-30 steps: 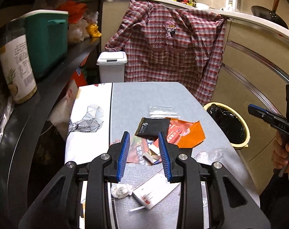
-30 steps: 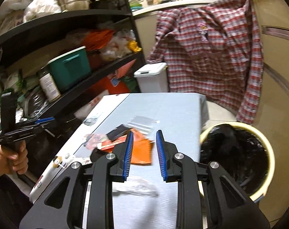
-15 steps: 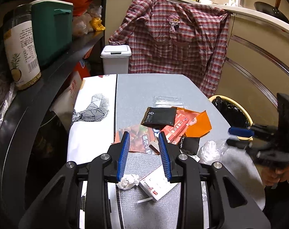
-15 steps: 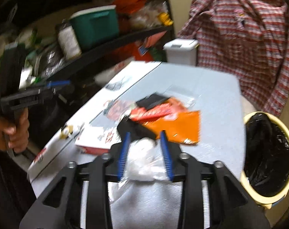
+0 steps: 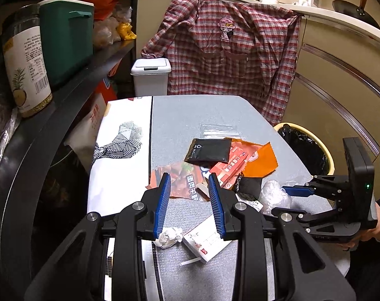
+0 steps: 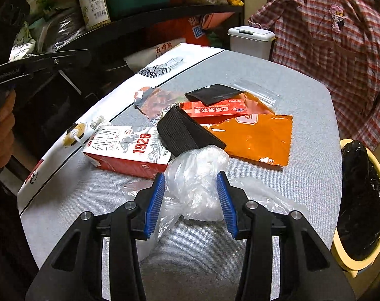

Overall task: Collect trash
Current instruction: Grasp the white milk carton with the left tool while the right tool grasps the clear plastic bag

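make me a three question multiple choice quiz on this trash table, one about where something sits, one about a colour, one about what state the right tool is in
1. Where is the bin with the black liner?
A. on the shelf
B. beside the table, on its right
C. under the plaid shirt's sleeve

2. What colour is the large flat wrapper?
A. orange
B. green
C. white

3. What is the right tool doing?
A. shut with nothing in it
B. raised high over the bin
C. open, its fingers either side of the crumpled clear plastic bag

Answers: 1 B, the bin stands off the table's right edge. 2 A, it lies orange past the milk carton. 3 C, the blue pads flank the bag with gaps visible.
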Available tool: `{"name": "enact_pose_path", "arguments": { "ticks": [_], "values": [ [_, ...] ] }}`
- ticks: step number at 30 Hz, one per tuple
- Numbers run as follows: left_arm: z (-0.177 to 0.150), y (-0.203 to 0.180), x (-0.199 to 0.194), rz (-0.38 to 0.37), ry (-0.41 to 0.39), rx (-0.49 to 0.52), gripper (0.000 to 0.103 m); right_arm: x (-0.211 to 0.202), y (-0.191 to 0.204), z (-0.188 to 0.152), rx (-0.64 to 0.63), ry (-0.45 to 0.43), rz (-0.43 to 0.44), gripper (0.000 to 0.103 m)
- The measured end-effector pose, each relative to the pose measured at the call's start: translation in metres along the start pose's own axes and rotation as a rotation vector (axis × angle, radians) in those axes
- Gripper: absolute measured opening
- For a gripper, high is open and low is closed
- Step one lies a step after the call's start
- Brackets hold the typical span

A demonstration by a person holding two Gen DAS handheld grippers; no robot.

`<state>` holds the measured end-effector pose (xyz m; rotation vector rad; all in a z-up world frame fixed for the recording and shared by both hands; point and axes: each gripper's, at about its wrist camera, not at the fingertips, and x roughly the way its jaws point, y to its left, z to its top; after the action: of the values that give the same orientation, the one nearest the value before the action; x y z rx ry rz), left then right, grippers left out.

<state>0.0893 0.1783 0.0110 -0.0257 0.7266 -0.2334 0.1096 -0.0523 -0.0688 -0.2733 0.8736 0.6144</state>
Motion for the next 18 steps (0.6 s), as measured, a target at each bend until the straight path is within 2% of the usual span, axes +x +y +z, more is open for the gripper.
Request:
{"name": "enact_pose_path", "arguments": {
  "ticks": [3,5,7,8,12,14,16,18],
  "values": [
    [-0.001,0.0,0.003,-0.008,0.009,-0.001,0.031,-0.003,-0.001,0.0,-0.01,-0.002,0.004,0.033],
    [-0.002,-0.002,0.006,-0.023,0.023,0.002,0.032,-0.008,-0.002,-0.001,-0.021,-0.01,-0.006,0.032],
    [-0.005,-0.007,0.013,-0.05,0.056,0.013,0.047,-0.015,-0.005,0.0,-0.018,-0.016,-0.004,0.031],
    [-0.006,-0.01,0.015,-0.055,0.064,0.018,0.05,-0.018,-0.008,-0.001,-0.012,-0.019,-0.003,0.031],
    [-0.017,-0.022,0.033,-0.096,0.142,0.042,0.061,-0.029,-0.019,-0.003,0.018,-0.015,0.002,0.031],
    [-0.023,-0.028,0.043,-0.091,0.179,0.062,0.062,-0.031,-0.024,-0.005,0.032,-0.004,0.002,0.031],
    [-0.028,-0.032,0.051,-0.1,0.216,0.078,0.069,-0.032,-0.028,-0.008,0.039,0.002,-0.001,0.031],
    [-0.032,-0.036,0.059,-0.087,0.242,0.103,0.069,-0.034,-0.03,-0.01,0.04,0.006,-0.006,0.031]
  ]
}}
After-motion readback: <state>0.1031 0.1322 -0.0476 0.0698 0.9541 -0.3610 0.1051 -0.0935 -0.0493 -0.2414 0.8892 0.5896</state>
